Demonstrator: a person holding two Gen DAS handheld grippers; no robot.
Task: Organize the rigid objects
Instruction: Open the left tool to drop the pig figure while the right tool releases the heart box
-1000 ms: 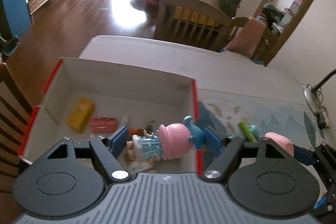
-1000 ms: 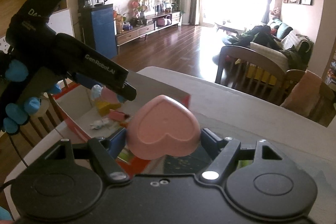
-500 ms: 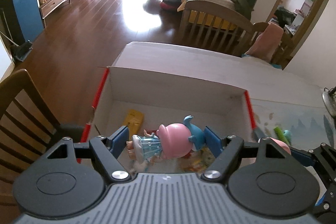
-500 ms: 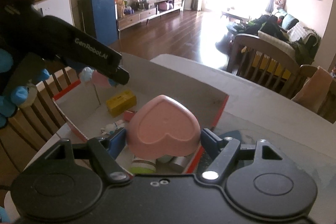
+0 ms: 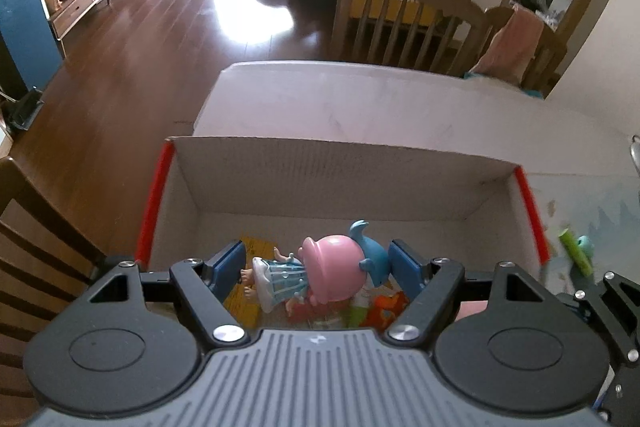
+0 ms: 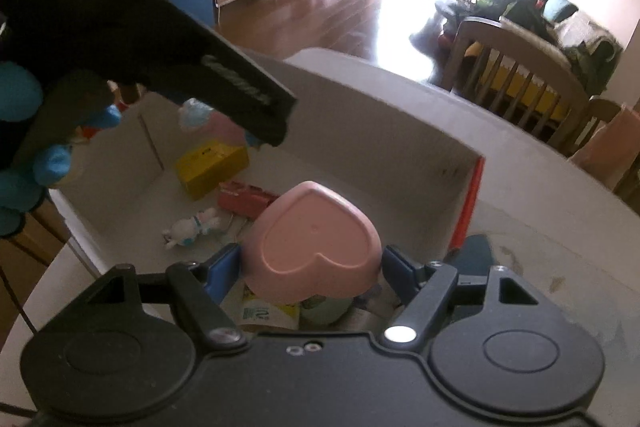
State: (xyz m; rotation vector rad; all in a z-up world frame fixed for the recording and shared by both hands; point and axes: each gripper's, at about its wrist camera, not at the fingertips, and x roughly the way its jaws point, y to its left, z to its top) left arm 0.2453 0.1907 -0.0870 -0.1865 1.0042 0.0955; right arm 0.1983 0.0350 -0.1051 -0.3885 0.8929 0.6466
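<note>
You are well into the sorting: the cardboard box (image 6: pixel 420 143) on the table already holds a yellow block (image 6: pixel 212 163), a red case (image 6: pixel 246 201), a small white figure (image 6: pixel 192 227) and more, while a green stick (image 5: pixel 576 253) lies outside to its right, on the table. Your left gripper (image 5: pixel 318 263) is clenched on a doll (image 5: pixel 320 275) with a pink hat, pale blue dress and blue fish-tail ornament, lying sideways over the box's near end. Your right gripper (image 6: pixel 310 263) grasps a smooth pink heart-shaped dish (image 6: pixel 316 239), bottom up, above the near right corner; both await release.
</note>
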